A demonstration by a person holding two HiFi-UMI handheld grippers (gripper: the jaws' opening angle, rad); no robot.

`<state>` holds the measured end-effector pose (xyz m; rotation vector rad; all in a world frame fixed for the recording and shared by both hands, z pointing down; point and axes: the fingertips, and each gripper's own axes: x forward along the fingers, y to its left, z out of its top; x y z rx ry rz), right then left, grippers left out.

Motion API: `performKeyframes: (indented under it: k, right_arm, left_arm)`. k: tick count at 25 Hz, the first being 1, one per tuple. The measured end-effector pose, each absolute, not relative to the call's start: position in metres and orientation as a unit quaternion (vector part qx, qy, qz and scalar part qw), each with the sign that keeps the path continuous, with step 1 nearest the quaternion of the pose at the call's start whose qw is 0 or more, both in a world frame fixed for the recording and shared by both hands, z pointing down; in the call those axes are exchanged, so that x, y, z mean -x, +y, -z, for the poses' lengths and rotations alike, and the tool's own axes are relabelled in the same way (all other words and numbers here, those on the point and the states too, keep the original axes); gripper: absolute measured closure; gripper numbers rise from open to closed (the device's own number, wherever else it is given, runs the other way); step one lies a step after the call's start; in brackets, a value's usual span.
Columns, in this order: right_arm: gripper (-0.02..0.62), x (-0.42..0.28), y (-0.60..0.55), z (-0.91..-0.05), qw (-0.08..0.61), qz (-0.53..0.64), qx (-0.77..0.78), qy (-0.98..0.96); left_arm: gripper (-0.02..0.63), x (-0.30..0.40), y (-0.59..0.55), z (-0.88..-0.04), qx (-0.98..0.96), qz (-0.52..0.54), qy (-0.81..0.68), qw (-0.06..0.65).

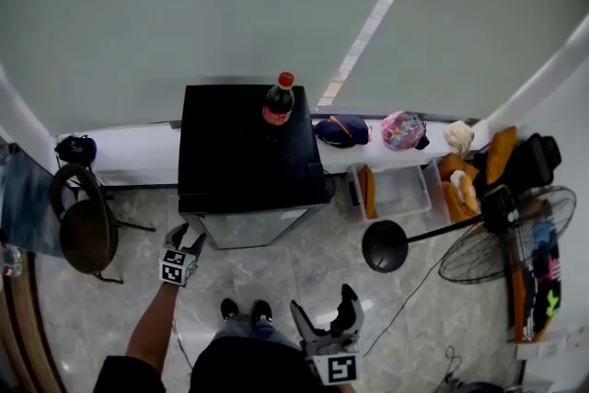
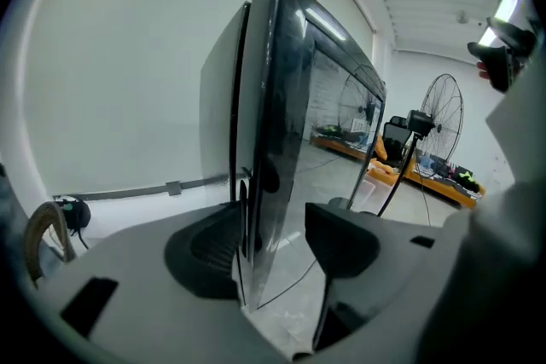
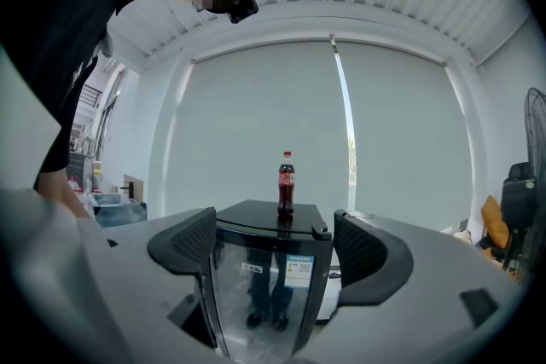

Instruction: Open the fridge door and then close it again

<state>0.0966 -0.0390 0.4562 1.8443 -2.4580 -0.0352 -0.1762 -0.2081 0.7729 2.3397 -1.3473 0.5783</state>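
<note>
A small black fridge (image 1: 235, 147) stands against the wall ledge, with its glass door (image 1: 248, 227) facing me. A cola bottle (image 1: 279, 101) stands upright on its top. My left gripper (image 1: 190, 236) is at the door's left front corner. In the left gripper view the door's edge (image 2: 273, 141) runs between the jaws of the left gripper (image 2: 281, 239). One pad lies by the edge and the other stands clear of the glass. My right gripper (image 1: 322, 297) is held back from the fridge (image 3: 264, 286). This right gripper (image 3: 277, 243) is open and holds nothing. The bottle (image 3: 286, 182) shows beyond it.
A round chair (image 1: 87, 230) stands left of the fridge. To the right are a clear plastic bin (image 1: 396, 190), a standing fan (image 1: 506, 235) with its round base (image 1: 385, 246), and bags (image 1: 342, 131) on the ledge. My shoes (image 1: 241, 310) are on the tiled floor.
</note>
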Motion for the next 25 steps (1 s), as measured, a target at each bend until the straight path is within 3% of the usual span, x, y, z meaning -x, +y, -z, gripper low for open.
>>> performKeyframes:
  k: [7, 14, 25]
  right_arm:
    - [0.154, -0.098, -0.044, -0.46, 0.046, 0.009, -0.605, -0.795]
    - [0.155, -0.104, -0.046, -0.459, 0.039, 0.009, -0.611, -0.79]
    - [0.155, -0.108, -0.047, -0.462, 0.049, 0.004, -0.607, -0.793]
  left_arm:
    - [0.388, 0.172, -0.213, -0.773, -0.834, -0.204, -0.478, 0.187]
    - [0.493, 0.184, -0.213, -0.768, -0.835, -0.204, -0.481, 0.175]
    - [0.506, 0.189, -0.207, -0.765, -0.826, -0.194, -0.497, 0.18]
